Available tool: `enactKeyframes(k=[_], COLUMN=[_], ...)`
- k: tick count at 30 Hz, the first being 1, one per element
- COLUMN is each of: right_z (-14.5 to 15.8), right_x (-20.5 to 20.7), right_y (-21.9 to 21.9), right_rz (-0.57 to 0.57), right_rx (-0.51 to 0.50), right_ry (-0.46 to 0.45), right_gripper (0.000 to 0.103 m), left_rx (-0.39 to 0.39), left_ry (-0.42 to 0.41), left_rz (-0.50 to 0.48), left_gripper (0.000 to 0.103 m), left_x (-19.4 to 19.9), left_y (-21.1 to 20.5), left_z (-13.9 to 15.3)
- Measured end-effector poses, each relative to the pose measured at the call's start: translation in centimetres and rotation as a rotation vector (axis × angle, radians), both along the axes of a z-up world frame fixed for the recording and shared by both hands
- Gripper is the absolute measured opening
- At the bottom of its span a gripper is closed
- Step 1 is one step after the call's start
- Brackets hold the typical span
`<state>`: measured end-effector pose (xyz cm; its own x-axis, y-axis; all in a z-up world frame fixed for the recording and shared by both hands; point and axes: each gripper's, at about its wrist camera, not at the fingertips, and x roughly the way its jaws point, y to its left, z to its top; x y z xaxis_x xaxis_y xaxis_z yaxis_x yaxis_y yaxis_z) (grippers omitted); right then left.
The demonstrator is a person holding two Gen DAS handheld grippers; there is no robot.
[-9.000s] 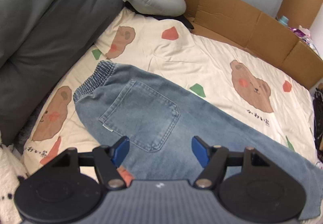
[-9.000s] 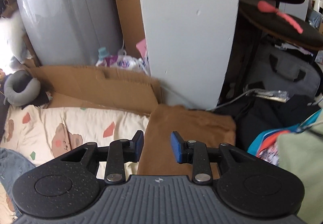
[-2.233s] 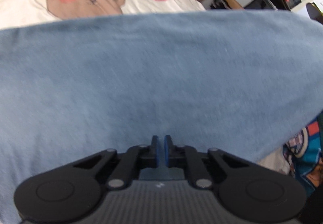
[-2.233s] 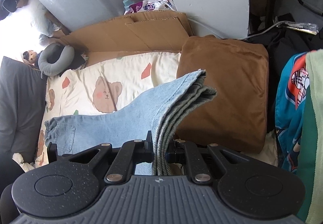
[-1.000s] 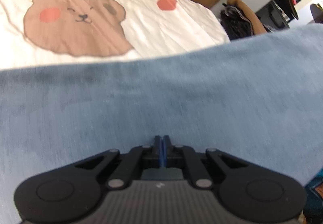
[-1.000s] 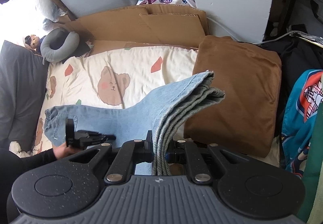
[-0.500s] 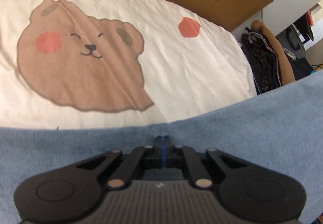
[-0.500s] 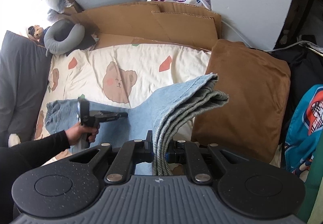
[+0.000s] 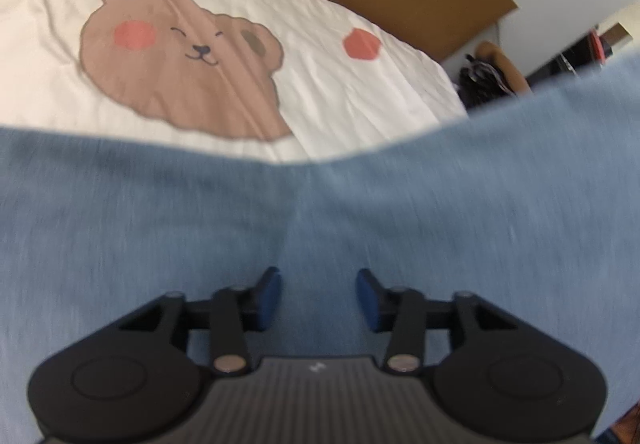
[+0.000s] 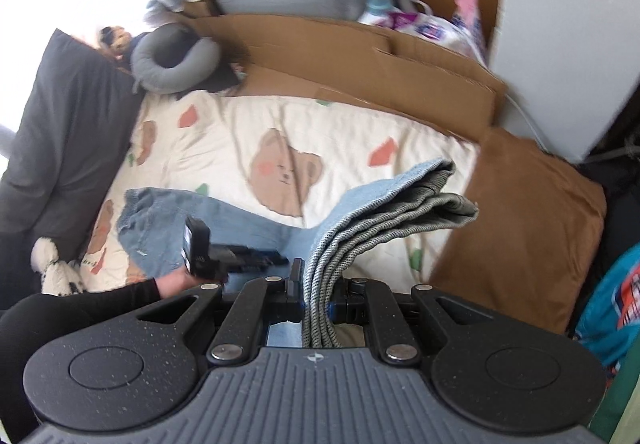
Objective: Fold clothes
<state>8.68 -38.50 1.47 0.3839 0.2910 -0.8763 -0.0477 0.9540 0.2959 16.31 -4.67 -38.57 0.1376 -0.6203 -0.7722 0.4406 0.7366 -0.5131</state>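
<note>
Light blue jeans (image 9: 160,228) lie on the bear-print bed sheet (image 9: 328,92) and fill the lower half of the left wrist view. My left gripper (image 9: 319,298) hovers over the denim; its jaws are opening, and no cloth is pinched between the blue pads. In the right wrist view my right gripper (image 10: 318,296) is shut on the stacked leg hems of the jeans (image 10: 384,200), which are lifted off the sheet. A hand in a black sleeve holds the left gripper (image 10: 276,258) over the middle of the jeans.
Cardboard panels (image 10: 360,60) line the far side of the bed. A brown cushion (image 10: 520,220) lies at the right end, with a dark grey duvet (image 10: 60,148) and a grey neck pillow (image 10: 172,56) at the left. A blue printed garment (image 10: 612,300) hangs far right.
The left gripper's jaws have parted from shut, and it has slid along the jeans toward the lifted legs. The right gripper has risen, still clamping the hems.
</note>
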Motion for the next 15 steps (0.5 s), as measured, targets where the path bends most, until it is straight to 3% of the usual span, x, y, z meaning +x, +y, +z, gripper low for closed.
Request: enactKeyframes(k=[6,11,15], right_z=[2.4,3.8,4.7], right_x=[2.2,4.0,5.5], right_y=[4.2,8.2,11.3], right_rz=[0.084,0.159,0.216], right_rx=[-0.009,-0.020,-0.024], right_ry=[-0.037,-0.056,-0.068], right_gripper=[0.009,0.009,0.009], left_rx=[-0.038,-0.065,-0.064], left_ry=[0.054,0.128,0.190], left_rz=[0.043,0.041,0.008], left_gripper=[0.048,0.038,0.023], left_x=[-3.7,-6.5,-8.4], left_y=[2.8,4.8,5.8], left_z=[0.3,0.1,-0.7])
